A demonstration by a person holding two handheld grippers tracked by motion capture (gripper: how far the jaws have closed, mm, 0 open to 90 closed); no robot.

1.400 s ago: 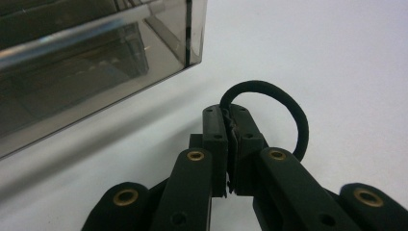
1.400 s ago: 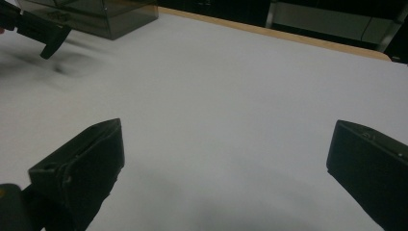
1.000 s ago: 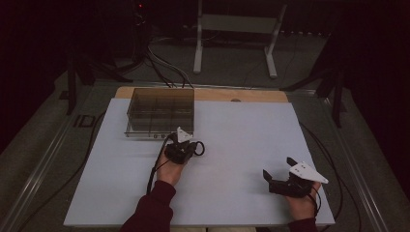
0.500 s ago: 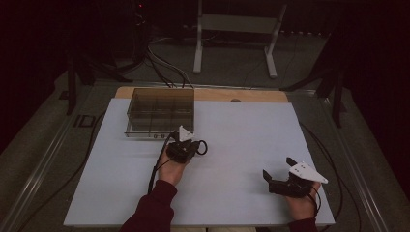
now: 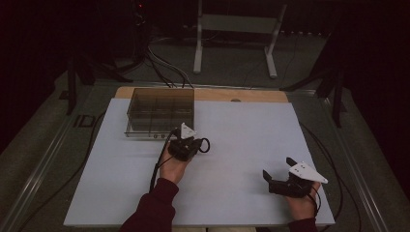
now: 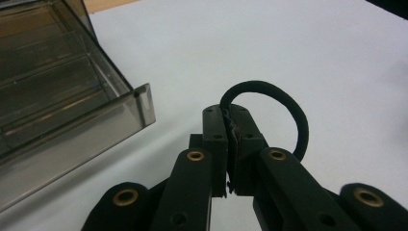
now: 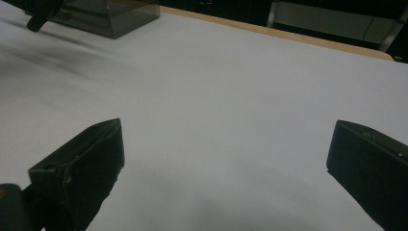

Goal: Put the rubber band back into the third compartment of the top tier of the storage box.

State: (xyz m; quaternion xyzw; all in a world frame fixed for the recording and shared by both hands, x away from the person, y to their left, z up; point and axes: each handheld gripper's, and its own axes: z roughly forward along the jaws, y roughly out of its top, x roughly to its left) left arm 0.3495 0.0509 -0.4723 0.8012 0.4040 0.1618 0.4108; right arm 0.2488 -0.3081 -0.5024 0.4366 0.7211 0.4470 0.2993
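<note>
A black hair tie (image 6: 288, 108) is pinched at one side between the closed jaws of the left gripper (image 6: 231, 130), its loop standing free above the worktop (image 5: 241, 140), just off the near right corner of the smoky clear box (image 5: 159, 110) at the far left. No writing can be read. The right gripper (image 7: 226, 149) is held wide apart and bare near the near right corner, with bare worktop between the two.

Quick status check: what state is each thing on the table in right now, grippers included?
left gripper: shut on the hair tie
hair tie: pinched, loop sticking out past the jaws
right gripper: open, nothing between the jaws
clear box: open-topped, upright on the table
</note>
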